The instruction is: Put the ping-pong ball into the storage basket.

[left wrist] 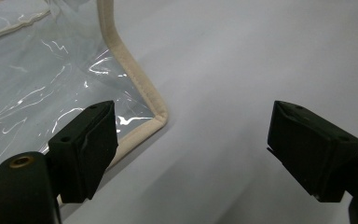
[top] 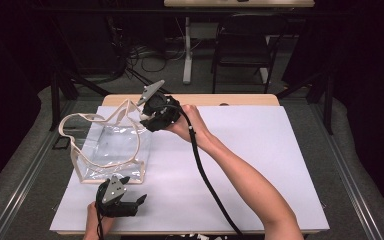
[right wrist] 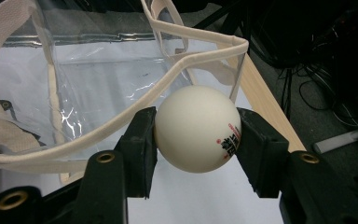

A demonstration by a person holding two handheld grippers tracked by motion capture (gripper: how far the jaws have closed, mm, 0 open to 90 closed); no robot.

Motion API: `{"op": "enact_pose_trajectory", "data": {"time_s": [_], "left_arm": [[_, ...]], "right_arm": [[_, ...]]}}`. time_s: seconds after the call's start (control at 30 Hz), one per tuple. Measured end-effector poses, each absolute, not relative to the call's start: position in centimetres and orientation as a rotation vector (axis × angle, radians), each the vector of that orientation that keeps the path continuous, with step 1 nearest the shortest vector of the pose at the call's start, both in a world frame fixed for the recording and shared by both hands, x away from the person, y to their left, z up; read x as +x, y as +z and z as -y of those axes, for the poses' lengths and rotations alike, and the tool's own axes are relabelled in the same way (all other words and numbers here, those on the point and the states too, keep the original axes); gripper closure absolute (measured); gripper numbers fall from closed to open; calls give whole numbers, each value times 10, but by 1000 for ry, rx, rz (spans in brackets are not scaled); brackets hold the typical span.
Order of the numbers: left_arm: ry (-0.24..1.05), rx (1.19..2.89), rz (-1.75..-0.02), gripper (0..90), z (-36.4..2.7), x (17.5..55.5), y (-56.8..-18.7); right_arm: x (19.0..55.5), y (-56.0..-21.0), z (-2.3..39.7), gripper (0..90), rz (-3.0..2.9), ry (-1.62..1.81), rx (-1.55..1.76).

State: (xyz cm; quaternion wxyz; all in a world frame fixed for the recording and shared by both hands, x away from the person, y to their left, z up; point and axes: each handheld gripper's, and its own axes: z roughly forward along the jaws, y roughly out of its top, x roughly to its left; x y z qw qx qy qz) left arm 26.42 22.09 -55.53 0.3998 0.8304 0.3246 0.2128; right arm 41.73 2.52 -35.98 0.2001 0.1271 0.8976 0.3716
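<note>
A clear plastic bag (top: 111, 147) with beige trim and looped handles stands open on the left of the white table cover (top: 250, 165). My right gripper (top: 147, 119) hovers at the bag's far right rim, shut on a white table-tennis ball (right wrist: 196, 135) with red and black print. In the right gripper view the bag's open mouth (right wrist: 98, 79) lies just beyond the ball. My left gripper (top: 136, 204) rests near the table's front edge, in front of the bag, open and holding nothing. In the left gripper view (left wrist: 191, 140) the bag's beige bottom corner (left wrist: 161, 116) lies just beyond the left jaw.
The wooden table edge (top: 240, 99) runs along the back of the cover. A black chair (top: 242, 45) and floor cables (top: 150, 57) lie beyond it. A black cable (top: 207, 180) trails from the right gripper along the forearm. A small dark object (top: 61, 143) lies left of the bag.
</note>
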Motion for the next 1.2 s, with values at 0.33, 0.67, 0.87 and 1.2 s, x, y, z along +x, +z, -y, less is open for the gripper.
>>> {"op": "enact_pose_trajectory", "data": {"time_s": [0.33, 0.67, 0.87, 1.2], "left_arm": [[539, 2101, -820, 164, -221, 264, -555], [537, 2102, -819, 164, -221, 264, -555], [537, 2103, -817, 164, -221, 264, -555], [537, 2102, -815, 164, -221, 264, -555]], "right_arm": [[414, -357, -30, 509, -2511, 1050, 343], [412, -356, -36, 509, -2517, 1049, 328], [410, -357, -40, 509, -2518, 1049, 316], [408, -356, -46, 509, -2520, 1052, 303]]}}
